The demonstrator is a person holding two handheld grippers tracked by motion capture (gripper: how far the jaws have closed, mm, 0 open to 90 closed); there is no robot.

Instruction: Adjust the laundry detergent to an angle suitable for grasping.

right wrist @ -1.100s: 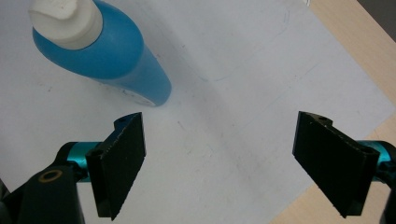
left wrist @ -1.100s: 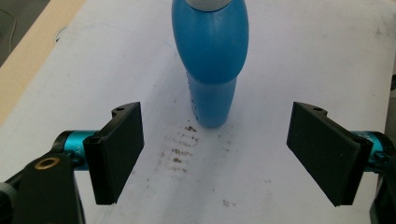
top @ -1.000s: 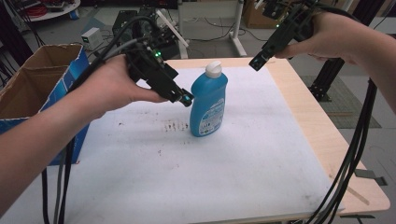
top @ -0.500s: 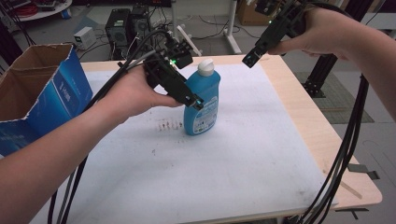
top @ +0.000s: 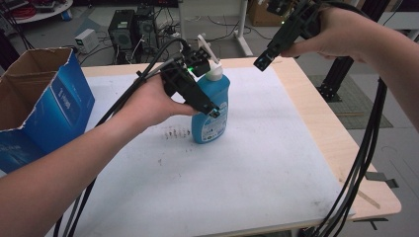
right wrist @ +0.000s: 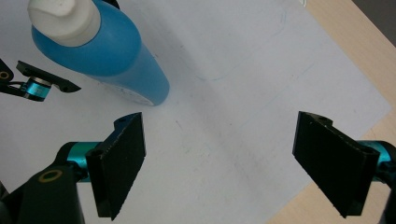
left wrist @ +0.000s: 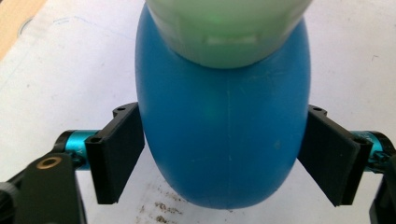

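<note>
Bottle (top: 211, 111) stands upright on the white sheet (top: 247, 163) covering my desk (top: 316, 113). My left tool (left wrist: 224, 158) clamps its blue body, jaws touching both sides. My right tool (top: 262, 63) hovers above, jaws wide apart.

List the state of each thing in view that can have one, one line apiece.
Blue bottle: upright on the white sheet, white cap on.
Left gripper: jaws around the bottle's body, touching its sides.
Right gripper: open, holding nothing, raised above the table's far side.
Cardboard box: open at the top, standing at the table's left edge.
</note>
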